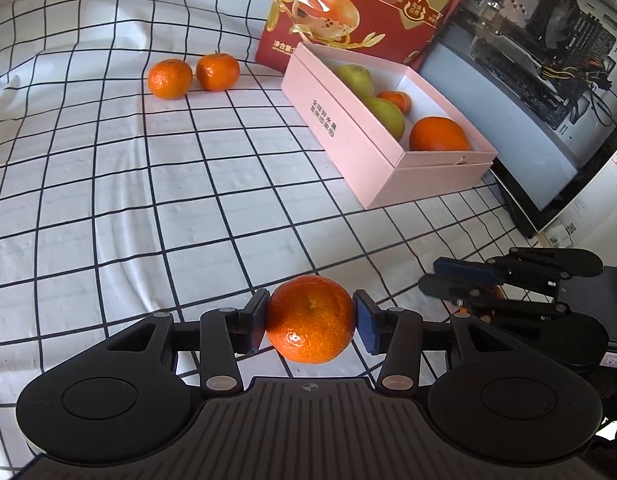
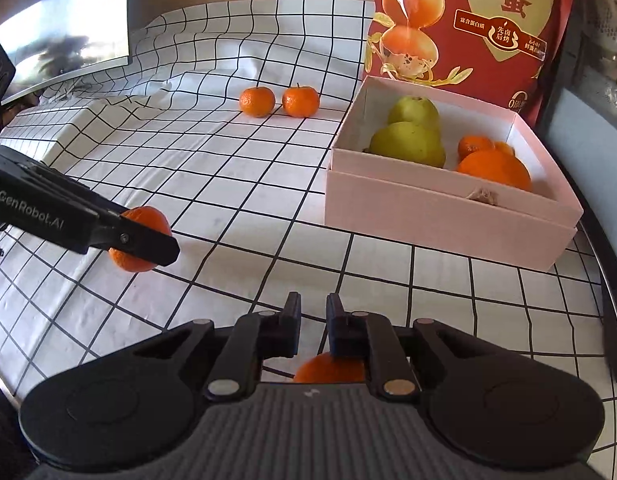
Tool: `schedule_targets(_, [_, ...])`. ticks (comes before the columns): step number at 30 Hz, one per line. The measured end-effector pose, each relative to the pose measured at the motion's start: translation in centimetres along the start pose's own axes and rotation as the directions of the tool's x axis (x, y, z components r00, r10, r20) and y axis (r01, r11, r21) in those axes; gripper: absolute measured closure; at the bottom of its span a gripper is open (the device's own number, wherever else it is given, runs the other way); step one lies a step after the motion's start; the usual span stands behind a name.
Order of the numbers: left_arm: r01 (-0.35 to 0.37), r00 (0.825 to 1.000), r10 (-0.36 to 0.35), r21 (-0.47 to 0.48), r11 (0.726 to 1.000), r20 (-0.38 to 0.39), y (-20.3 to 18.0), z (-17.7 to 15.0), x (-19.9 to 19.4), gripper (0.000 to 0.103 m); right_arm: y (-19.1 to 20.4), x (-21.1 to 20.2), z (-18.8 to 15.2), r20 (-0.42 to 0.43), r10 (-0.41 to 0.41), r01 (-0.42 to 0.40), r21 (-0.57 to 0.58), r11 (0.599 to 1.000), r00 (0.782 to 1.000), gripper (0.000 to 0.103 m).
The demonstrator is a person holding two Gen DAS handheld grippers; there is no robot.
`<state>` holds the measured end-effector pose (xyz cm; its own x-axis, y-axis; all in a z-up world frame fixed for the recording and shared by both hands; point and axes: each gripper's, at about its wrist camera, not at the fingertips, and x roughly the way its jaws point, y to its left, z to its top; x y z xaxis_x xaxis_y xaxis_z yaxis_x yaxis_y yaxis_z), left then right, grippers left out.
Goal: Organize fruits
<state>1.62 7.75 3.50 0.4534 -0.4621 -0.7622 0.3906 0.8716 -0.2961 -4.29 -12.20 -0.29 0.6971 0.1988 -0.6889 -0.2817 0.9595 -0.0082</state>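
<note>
Pink box (image 2: 448,216) open, on checked cloth (image 1: 148,200) over worktop, toward back right. Inside: two green pears (image 2: 408,144) stacked along left wall, large orange (image 2: 496,170) at near right, small mandarin (image 2: 474,146) just behind it, partly hidden. Bare box floor showing at far right corner. Red snack bag (image 2: 468,20) upright right behind box, touching or just beside its back wall, cannot tell which.

Left claw (image 1: 310,320) clamped on mandarin (image 1: 310,320), pads pressing both sides, fruit lifted clear of cloth in right wrist view, well left of box. Right claw (image 2: 312,320) fingers nearly together, narrow gap, nothing between them; another mandarin (image 2: 328,370) under that claw, mostly hidden by its body. Contact there cannot tell.

Two loose mandarins (image 1: 170,79) side by side at far end of cloth, near each other, left of bag, well apart from both claws.

Wide stretch of bare cloth between claws and box front wall, and between claws and far pair. Cloth rumpled and rising at back left. Monitor (image 2: 60,36) at back left edge in right wrist view; dark screen edge (image 1: 528,184) and open computer case (image 1: 548,40) just right of box in left wrist view. Worktop's right edge close to box side
</note>
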Motion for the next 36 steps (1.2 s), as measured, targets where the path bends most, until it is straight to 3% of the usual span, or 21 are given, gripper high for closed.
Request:
schedule_targets(3, [0.0,1.0,0.0,-0.001,1.0,0.0,0.0,0.1,0.1,0.052,-0.1,-0.2,-0.1,0.005,0.013,-0.013,0.003,1.0,1.0,0.061])
schedule_targets(6, [-0.004,1.0,0.004,0.001,1.0,-0.001,-0.1,0.1,0.1,0.052,-0.2,-1.4,-0.3,0.036,0.03,-0.03,-0.002,1.0,0.999,0.054])
schedule_targets(7, [-0.003,1.0,0.003,0.001,1.0,-0.003,-0.1,0.1,0.1,0.052,-0.3,-1.9,-0.3,0.045,0.031,-0.031,-0.005,1.0,0.998,0.046])
schedule_targets(9, [-0.002,1.0,0.002,0.004,1.0,-0.009,-0.3,0.1,0.2,0.052,-0.8,-2.8,-0.5,0.056,0.026,-0.026,-0.004,1.0,0.998,0.04])
schedule_targets(16, [0.03,0.998,-0.027,0.05,0.998,-0.058,-2.0,-0.1,0.8,0.052,-2.3,-3.4,-2.2,-0.001,-0.005,0.005,0.01,1.0,1.0,0.037])
schedule_targets(20, [0.063,0.993,-0.055,0.074,0.995,-0.105,-2.9,-0.1,1.8,0.052,-2.7,-2.6,-2.5,-0.026,0.023,-0.022,0.053,0.998,0.999,0.037])
schedule_targets(26, [0.053,0.994,-0.045,0.086,0.995,-0.099,-3.7,0.4,2.2,0.052,-2.2,-1.2,-1.7,-0.034,0.019,-0.019,0.007,1.0,0.999,0.062])
schedule_targets(32, [0.058,0.996,-0.053,0.067,0.996,-0.069,-4.3,1.1,1.6,0.052,-3.8,-2.2,-0.5,0.01,0.019,-0.019,0.019,1.0,1.0,0.066])
schedule_targets(33, [0.066,0.997,-0.062,0.064,0.996,-0.049,-4.5,1.8,1.2,0.052,-4.4,-2.7,0.2,0.031,0.017,-0.018,0.026,0.999,0.999,0.076])
schedule_targets(34, [0.073,0.997,-0.072,0.064,0.995,-0.024,-4.7,2.7,0.8,0.052,-5.0,-3.4,1.0,0.058,0.014,-0.016,0.035,0.999,0.998,0.094])
schedule_targets(36, [0.079,0.996,-0.083,0.088,0.993,0.04,-5.5,5.0,0.1,0.052,-6.6,-5.0,3.4,0.129,-0.001,-0.005,0.05,0.999,0.992,0.095])
